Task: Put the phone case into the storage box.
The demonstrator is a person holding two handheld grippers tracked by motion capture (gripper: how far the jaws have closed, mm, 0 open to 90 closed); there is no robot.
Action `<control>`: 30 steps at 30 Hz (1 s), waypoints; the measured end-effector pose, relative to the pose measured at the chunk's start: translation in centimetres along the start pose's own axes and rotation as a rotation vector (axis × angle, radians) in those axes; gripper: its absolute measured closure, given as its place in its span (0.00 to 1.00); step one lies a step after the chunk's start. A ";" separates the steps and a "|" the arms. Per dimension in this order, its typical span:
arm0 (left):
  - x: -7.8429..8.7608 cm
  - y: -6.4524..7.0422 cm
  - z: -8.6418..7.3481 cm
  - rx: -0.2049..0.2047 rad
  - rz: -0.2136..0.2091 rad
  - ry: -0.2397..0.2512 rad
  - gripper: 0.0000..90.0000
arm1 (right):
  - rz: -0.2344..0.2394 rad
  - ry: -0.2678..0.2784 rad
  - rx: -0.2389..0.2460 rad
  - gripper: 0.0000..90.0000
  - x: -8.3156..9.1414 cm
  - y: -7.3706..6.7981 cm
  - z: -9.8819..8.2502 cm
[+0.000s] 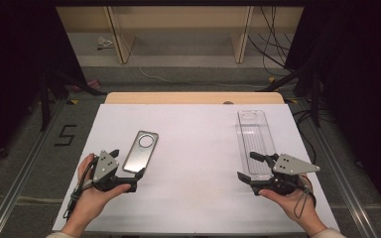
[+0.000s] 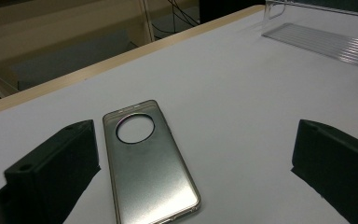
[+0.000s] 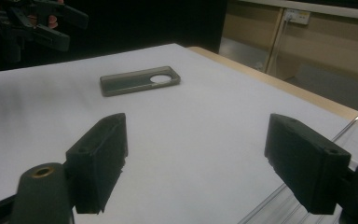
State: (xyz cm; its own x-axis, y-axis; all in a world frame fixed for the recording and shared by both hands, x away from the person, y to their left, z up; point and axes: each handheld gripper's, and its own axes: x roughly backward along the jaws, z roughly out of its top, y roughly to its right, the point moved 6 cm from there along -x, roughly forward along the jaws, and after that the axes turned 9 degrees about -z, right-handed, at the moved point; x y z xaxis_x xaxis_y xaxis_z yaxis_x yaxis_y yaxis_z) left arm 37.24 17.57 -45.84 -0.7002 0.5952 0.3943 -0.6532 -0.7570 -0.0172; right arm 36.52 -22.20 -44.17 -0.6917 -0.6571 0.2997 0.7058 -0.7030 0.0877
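A grey translucent phone case (image 1: pixel 140 151) with a round camera hole lies flat on the white table top (image 1: pixel 198 148), left of centre. My left gripper (image 1: pixel 126 164) sits at the case's near end, jaws open, with nothing between them. In the left gripper view the phone case (image 2: pixel 147 165) lies just ahead, close to the left jaw of the left gripper (image 2: pixel 196 140). A clear plastic tray (image 1: pixel 254 141) lies lengthwise on the right. My right gripper (image 1: pixel 251 168) is open at the tray's near end, empty. The right gripper view shows the right gripper (image 3: pixel 198 135) wide open, with the phone case (image 3: pixel 137 80) farther off.
Past the white sheet the wooden table edge (image 1: pixel 193 97) runs along the far side. Beyond it stand wooden shelf legs (image 1: pixel 242 34) and cables on the floor. The clear tray (image 3: pixel 354 140) shows at the lower right of the right gripper view, and the left gripper (image 3: pixel 37 21) at its top left.
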 end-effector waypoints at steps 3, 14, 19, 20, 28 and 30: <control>0.0 0.0 0.0 0.001 0.002 0.001 0.01 | -0.003 0.001 0.000 0.25 0.1 0.0 0.0; 0.6 -1.4 0.1 0.056 0.093 -0.004 0.31 | -0.013 0.000 0.003 0.25 0.2 -0.1 0.1; 0.1 -3.3 -0.6 0.098 0.190 -0.055 0.77 | -0.016 0.001 0.001 0.25 0.2 0.1 0.1; 0.1 -3.3 -0.6 0.098 0.190 -0.055 0.85 | -0.016 0.001 0.001 0.25 0.2 0.1 0.1; -2.9 -6.4 -2.8 0.118 0.255 -0.246 1.00 | -0.015 0.000 -0.002 0.25 0.3 0.1 0.1; -3.5 -7.0 -3.2 0.142 0.250 -0.262 1.00 | -0.016 -0.001 -0.004 0.25 0.3 0.1 0.0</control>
State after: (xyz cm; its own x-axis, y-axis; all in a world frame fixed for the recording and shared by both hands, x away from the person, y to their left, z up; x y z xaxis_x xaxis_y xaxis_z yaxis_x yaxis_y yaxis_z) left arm 43.36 21.63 -50.08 -0.7231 0.3125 0.6160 -0.4124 -0.9107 -0.0221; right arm 36.42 -22.44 -44.06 -0.7025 -0.6457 0.2991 0.6943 -0.7141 0.0890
